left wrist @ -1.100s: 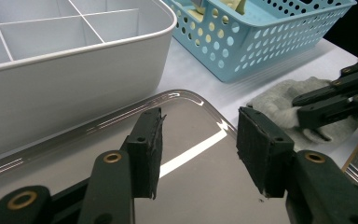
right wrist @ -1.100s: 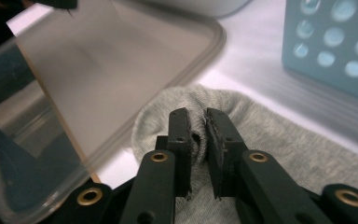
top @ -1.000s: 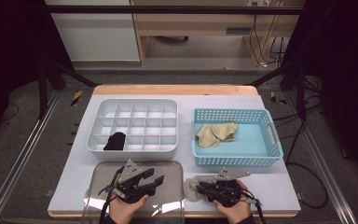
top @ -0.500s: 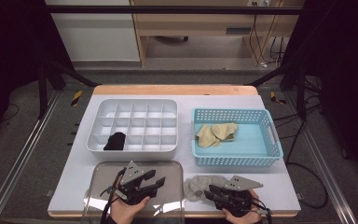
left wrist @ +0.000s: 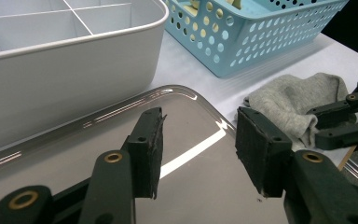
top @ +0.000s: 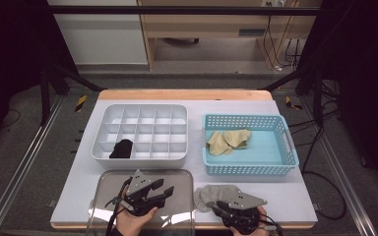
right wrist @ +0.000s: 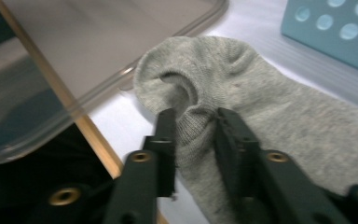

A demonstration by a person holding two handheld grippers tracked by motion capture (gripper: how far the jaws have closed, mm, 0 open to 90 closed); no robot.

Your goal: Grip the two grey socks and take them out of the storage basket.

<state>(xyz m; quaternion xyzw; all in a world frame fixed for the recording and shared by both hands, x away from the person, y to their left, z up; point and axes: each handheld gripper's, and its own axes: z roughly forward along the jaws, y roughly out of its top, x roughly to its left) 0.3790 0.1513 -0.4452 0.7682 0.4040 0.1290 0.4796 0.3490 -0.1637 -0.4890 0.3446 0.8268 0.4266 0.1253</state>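
Right tongs (right wrist: 193, 116) pinch a fold of a grey sock (right wrist: 261, 121) at the desk's (top: 285, 194) front edge, their jaws having just been closing on it.

Left tongs (left wrist: 198, 144) hang released over a clear plastic lid (left wrist: 74, 163) beside the sock; behind stand a white divided organizer (top: 142, 130) holding a black sock (top: 122, 148) and a blue basket (top: 248, 167) with beige socks (top: 229, 140).

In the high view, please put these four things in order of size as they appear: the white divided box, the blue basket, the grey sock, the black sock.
1. White divided box and blue basket: they look about alike, so I do not rank them.
2. Grey sock, partly hidden by the right gripper.
3. Black sock, inside one compartment.
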